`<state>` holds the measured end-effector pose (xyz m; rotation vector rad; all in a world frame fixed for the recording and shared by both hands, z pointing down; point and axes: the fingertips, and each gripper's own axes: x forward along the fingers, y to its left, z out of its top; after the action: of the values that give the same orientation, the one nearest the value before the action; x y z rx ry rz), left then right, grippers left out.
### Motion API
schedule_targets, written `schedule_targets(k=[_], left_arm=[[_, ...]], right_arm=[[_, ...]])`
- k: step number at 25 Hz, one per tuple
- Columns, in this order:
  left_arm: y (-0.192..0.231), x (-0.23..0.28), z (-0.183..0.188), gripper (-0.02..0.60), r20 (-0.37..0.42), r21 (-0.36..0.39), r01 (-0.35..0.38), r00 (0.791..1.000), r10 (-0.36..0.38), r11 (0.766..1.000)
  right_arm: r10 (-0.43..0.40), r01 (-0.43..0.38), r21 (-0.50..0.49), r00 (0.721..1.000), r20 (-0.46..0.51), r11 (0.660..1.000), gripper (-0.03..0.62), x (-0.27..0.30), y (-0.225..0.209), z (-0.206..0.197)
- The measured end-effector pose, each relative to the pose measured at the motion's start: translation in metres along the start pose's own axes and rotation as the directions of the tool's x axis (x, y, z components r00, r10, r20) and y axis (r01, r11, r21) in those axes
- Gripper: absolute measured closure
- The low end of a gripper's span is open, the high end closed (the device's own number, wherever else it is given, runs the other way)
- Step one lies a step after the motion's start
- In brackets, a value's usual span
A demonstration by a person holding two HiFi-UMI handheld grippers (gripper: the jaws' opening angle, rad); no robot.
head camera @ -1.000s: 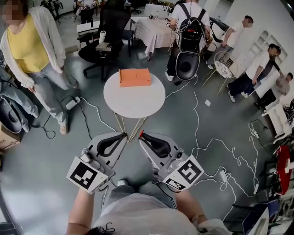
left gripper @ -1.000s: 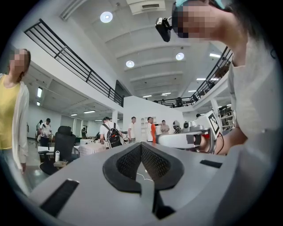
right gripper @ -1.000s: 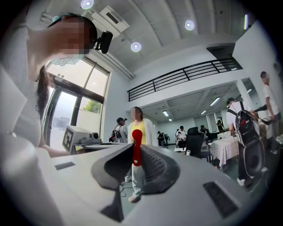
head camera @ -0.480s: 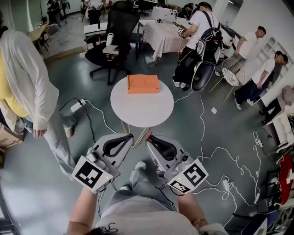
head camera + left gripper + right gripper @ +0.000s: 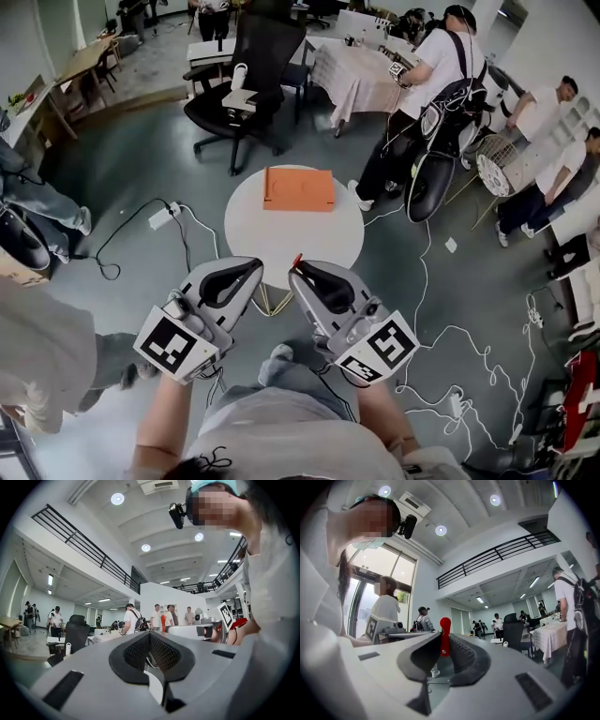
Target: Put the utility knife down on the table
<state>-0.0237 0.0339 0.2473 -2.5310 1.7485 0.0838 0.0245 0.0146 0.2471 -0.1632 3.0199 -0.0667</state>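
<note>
The utility knife shows only as a thin red end (image 5: 297, 260) sticking out past the tips of my right gripper (image 5: 294, 271), which is shut on it. In the right gripper view the red piece (image 5: 445, 636) stands upright between the closed jaws. My left gripper (image 5: 254, 266) is held beside it, jaws together with nothing between them; its own view shows the tips (image 5: 150, 634) meeting. Both grippers hang in the air close to my body, just short of the near rim of a round white table (image 5: 281, 242). An orange flat box (image 5: 299, 188) lies on the table's far side.
A black office chair (image 5: 242, 82) stands beyond the table. A person with a backpack (image 5: 441, 80) is at the back right beside a cloth-covered table (image 5: 354, 67). White cables (image 5: 427, 281) and a power strip (image 5: 161, 216) lie on the grey floor. Part of a person (image 5: 47, 342) stands close on my left.
The view has advanced, so the round table now lies just past the gripper tips. The person at the left has slid out of frame. Both grippers stay shut, the right one on the knife.
</note>
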Motion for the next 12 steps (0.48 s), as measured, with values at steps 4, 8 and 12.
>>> schedule_targets(k=[4,8,12], left_arm=[[0.011,0.028,-0.002,0.572,-0.013,0.007,-0.004,1.000,0.004,1.000],[0.020,0.048,-0.007,0.572,-0.025,0.004,-0.006,1.000,0.006,1.000],[0.027,0.059,-0.019,0.572,-0.062,-0.013,0.021,0.998,-0.021,1.000]], right_arm=[[0.003,-0.003,0.013,1.000,0.003,1.000,0.536,0.006,-0.034,0.000],[-0.011,0.012,0.027,1.000,-0.009,1.000,0.536,0.010,-0.060,-0.008],[-0.044,0.046,0.049,0.998,-0.041,0.998,0.536,0.014,-0.076,-0.024]])
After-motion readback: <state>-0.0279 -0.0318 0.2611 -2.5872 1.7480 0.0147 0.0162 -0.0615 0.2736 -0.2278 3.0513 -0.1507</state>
